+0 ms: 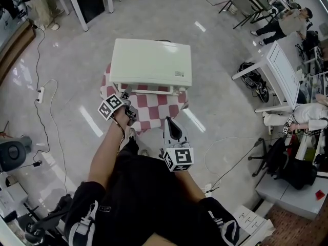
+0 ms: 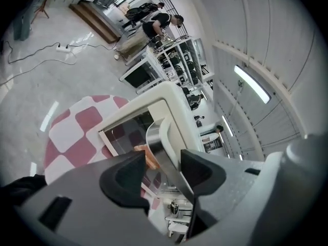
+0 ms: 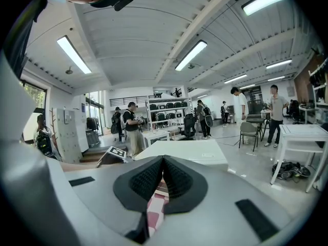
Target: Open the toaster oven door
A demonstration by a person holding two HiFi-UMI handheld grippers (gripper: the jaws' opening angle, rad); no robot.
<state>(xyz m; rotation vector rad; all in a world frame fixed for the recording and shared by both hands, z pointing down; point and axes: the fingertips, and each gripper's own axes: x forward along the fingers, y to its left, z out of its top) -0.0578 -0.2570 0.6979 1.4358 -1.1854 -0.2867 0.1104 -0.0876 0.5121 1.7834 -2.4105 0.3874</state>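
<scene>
While the left gripper [image 1: 124, 96] straddles the oven's handle, the right gripper [image 1: 170, 123] hangs back.
Left jaws stand wide apart, the door handle [image 2: 158, 137] between them, not clamped. The cream toaster oven [image 1: 151, 60] sits, door closed, on a red-and-white checked tablecloth [image 1: 159, 111]. Right jaws are pressed together, empty, just short of the cloth.

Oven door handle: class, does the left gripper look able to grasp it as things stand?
Probably yes. The left gripper has its jaws apart with the handle already between them, and nothing looks to be in the way.
</scene>
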